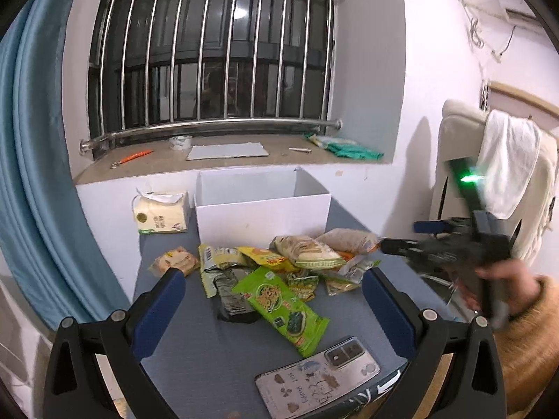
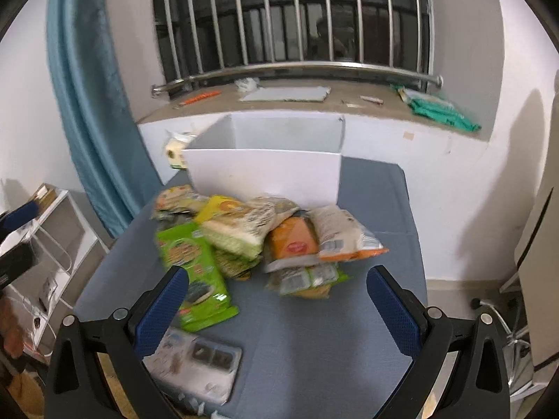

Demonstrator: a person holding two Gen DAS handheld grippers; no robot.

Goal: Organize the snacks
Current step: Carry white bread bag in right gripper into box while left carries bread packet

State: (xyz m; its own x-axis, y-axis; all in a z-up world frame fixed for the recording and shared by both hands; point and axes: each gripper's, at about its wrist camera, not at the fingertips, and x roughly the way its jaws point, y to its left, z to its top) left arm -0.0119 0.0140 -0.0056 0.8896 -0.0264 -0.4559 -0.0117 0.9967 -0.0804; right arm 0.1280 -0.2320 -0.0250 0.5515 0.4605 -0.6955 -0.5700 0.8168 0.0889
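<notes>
Blue table [image 1: 216, 349], snack pile [image 1: 279, 272], white box [image 1: 262, 214], phone [image 1: 318, 380], tissue pk [image 1: 160, 216]

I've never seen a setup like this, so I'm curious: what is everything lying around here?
Snack packets: about ten, green, yellow, orange, beige, piled mid-table.
Box: one, white, open, behind the pile.
Tissue pack: one, cream, left of the box.
Phone: one, pale patterned case, table's near edge.
Table: one, blue-grey top.
Windowsill: tape roll, white board, orange pen, green cloth.
Curtain: one, blue, left.
Chair: one, cream, white towel draped over it, right.
Left gripper: open, empty.
Right gripper: open, empty.
</notes>
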